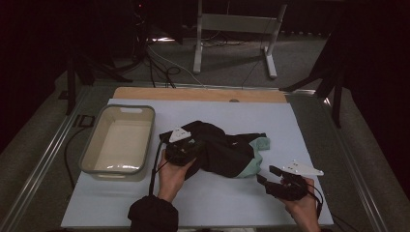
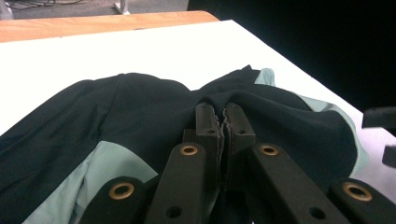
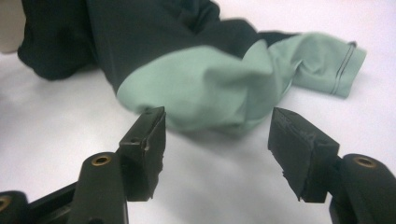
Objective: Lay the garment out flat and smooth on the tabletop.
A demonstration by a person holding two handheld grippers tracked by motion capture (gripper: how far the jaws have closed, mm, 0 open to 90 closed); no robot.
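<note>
From the high view, a crumpled black and mint-green garment (image 1: 220,151) lies on the white table (image 1: 208,203) just right of an empty grey tub (image 1: 120,140), with the left gripper (image 1: 186,147) on the garment's left end and the right gripper (image 1: 265,175) just off its lower right edge. In the left gripper view, the jaws are pressed together, pinching a fold of the garment's black cloth (image 2: 140,107). In the right gripper view, the jaws stand spread wide, apart from the garment, just short of its mint-green sleeve (image 3: 205,93).

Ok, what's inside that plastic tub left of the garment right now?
The tub looks empty in the high view: pale bare bottom and inner walls, no clothing in it. Its near wall hides a strip of the bottom. The black and mint garment lies beside it on the table.
</note>
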